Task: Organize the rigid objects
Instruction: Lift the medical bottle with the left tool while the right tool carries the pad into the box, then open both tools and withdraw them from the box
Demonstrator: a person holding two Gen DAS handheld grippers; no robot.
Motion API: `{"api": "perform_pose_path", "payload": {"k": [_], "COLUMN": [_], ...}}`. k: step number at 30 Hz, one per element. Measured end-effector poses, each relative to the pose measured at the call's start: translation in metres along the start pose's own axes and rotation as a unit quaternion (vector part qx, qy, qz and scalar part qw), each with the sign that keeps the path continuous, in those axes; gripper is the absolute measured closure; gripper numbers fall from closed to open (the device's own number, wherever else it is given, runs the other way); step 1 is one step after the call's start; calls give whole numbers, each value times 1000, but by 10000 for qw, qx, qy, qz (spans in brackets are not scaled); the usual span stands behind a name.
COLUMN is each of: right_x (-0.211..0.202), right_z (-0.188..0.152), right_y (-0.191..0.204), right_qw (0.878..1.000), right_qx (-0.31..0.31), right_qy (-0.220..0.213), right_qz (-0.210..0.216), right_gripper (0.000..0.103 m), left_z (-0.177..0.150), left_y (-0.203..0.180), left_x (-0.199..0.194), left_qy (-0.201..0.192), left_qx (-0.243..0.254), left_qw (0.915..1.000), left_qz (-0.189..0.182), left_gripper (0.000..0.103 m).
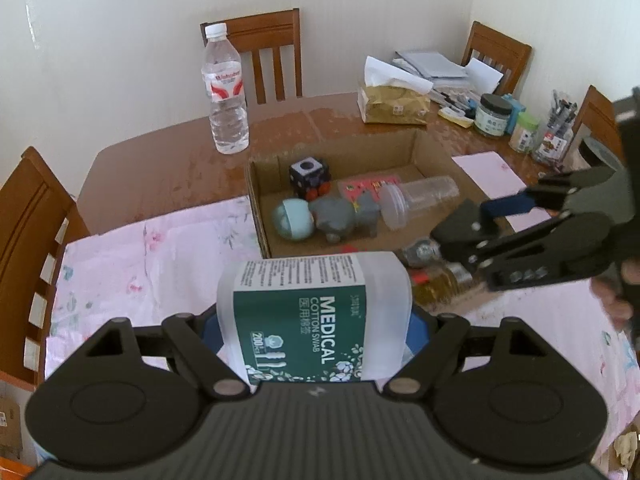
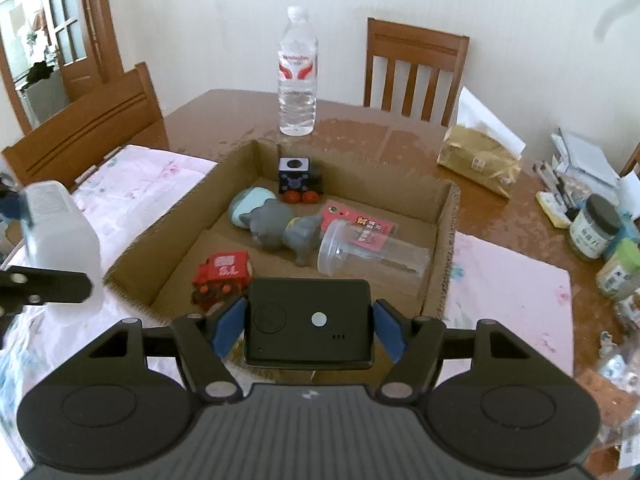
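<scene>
My left gripper (image 1: pixel 314 334) is shut on a translucent cotton swab box (image 1: pixel 316 312) with a green "MEDICAL COTTON SWAB" label, held just short of the cardboard box's (image 1: pixel 430 148) near wall. It also shows in the right wrist view (image 2: pixel 60 236). My right gripper (image 2: pixel 310 326) is shut on a black rectangular device (image 2: pixel 310 324), held over the near edge of the cardboard box (image 2: pixel 446 232). Inside lie a grey animal figure (image 2: pixel 280 228), a teal egg toy (image 2: pixel 248 206), a black cube toy (image 2: pixel 296 180), a red toy train (image 2: pixel 224 272), a clear cup (image 2: pixel 372 254) and a pink card (image 2: pixel 360 224).
A water bottle (image 2: pixel 298 76) stands beyond the box. A tissue pack (image 2: pixel 480 162), jars (image 2: pixel 596 228) and papers crowd the table's right side. A pink floral cloth (image 1: pixel 152 256) covers the near table. Wooden chairs (image 2: pixel 412 68) ring the table.
</scene>
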State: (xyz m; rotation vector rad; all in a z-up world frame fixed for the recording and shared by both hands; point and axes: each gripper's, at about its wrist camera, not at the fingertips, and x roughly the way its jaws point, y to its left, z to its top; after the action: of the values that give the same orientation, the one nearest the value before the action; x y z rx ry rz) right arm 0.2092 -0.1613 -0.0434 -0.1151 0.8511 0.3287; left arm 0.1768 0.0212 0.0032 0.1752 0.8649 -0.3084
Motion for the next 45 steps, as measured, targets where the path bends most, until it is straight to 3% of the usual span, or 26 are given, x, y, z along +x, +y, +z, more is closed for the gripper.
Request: {"api": "perform_pose_path", "payload": {"k": [2, 5, 12, 19, 27, 29, 30, 40, 45], "right_x": [9, 9, -12, -28, -40, -42, -42, -40, -37], "right_z": [2, 4, -3, -17, -25, -24, -24, -18, -15], "right_y": [0, 0, -4, -11, -13, -14, -15, -16, -12], "right_qw": [10000, 9997, 9991, 9979, 9971, 9970, 9970, 9968, 9944], "right_qx": [75, 195, 255, 390, 424, 426, 441, 515, 623], "right_qy": [-8, -130, -230, -165, -187, -198, -202, -206, 76], "right_qz": [48, 13, -248, -482, -601, -612, -606, -576, -850], "right_gripper": [24, 4, 0, 0, 0, 0, 0, 0, 0], "left_z": [6, 17, 51, 90, 123, 126, 127, 113, 87], "left_y": [1, 1, -13, -46, -64, -66, -66, -61, -41], "left_x": [3, 7, 35, 93, 145, 149, 150, 97, 51], "left_qy": [-21, -78, -106, 46, 140, 85, 57, -635, -873], "left_qx": [33, 91, 286, 477, 252, 182, 152, 328, 45], "left_qw": [10000, 9999, 9995, 9983, 9989, 9991, 9992, 9970, 9961], "left_qz": [24, 9, -96, -327, -370, -382, -363, -305, 101], "left_gripper": [20, 20, 20, 20, 20, 11, 7, 5, 1]}}
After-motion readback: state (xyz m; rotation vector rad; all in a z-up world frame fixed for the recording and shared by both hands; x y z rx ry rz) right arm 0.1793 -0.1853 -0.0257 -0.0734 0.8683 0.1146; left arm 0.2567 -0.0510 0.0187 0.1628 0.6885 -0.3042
